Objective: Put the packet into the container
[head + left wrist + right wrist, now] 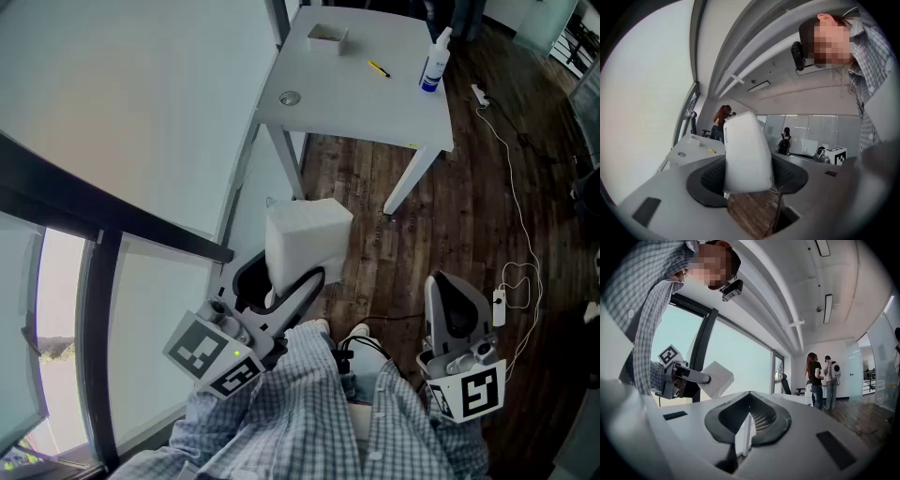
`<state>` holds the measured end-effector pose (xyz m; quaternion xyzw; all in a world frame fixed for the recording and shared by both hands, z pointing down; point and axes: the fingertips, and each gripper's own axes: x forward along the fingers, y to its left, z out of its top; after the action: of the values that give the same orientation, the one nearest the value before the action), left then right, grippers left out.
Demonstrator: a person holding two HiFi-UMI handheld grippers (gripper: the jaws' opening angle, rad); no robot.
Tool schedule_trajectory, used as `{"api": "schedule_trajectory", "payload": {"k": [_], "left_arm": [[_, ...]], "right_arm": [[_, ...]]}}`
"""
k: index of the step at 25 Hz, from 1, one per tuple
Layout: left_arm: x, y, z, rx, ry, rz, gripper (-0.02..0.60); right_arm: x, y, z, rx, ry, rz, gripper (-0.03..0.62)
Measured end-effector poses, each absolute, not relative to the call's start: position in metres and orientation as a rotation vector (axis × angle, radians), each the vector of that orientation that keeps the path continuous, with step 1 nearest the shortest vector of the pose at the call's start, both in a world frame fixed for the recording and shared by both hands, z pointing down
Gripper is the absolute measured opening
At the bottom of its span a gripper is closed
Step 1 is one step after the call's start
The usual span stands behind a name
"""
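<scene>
A white packet is pinched between the jaws of the left gripper. In the left gripper view the two dark pads are seen pressed against its lower sides, while its upper part stands out beyond them, tilted a little. The packet is held in the air, well apart from the white desk and short of the desk's near edge, over the wooden floor.

The jaws of the right gripper are seen pressed together, and nothing is held between them. This gripper is held to the right of the person's legs, farther from the desk than the packet.

A small open container is seen on the desk, close to its far edge. A yellow pen lies near the middle of the desk. A spray bottle with a blue lower part stands upright by the desk's right edge. A small round object rests near the desk's left edge; what it is cannot be told.

A thin white cable is trailed across the floor to the right of the desk. Two people are seen standing in the background of the right gripper view.
</scene>
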<state>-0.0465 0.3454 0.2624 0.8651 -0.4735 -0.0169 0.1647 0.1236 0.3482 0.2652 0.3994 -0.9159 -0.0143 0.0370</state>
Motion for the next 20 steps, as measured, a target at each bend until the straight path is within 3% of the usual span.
{"api": "schedule_trajectory", "payload": {"k": [20], "left_arm": [[-0.057, 0.34, 0.269, 2.464, -1.333, -0.031, 0.273]], "right_arm": [[0.117, 0.345, 0.268, 1.242, -2.799, 0.001, 0.012]]}}
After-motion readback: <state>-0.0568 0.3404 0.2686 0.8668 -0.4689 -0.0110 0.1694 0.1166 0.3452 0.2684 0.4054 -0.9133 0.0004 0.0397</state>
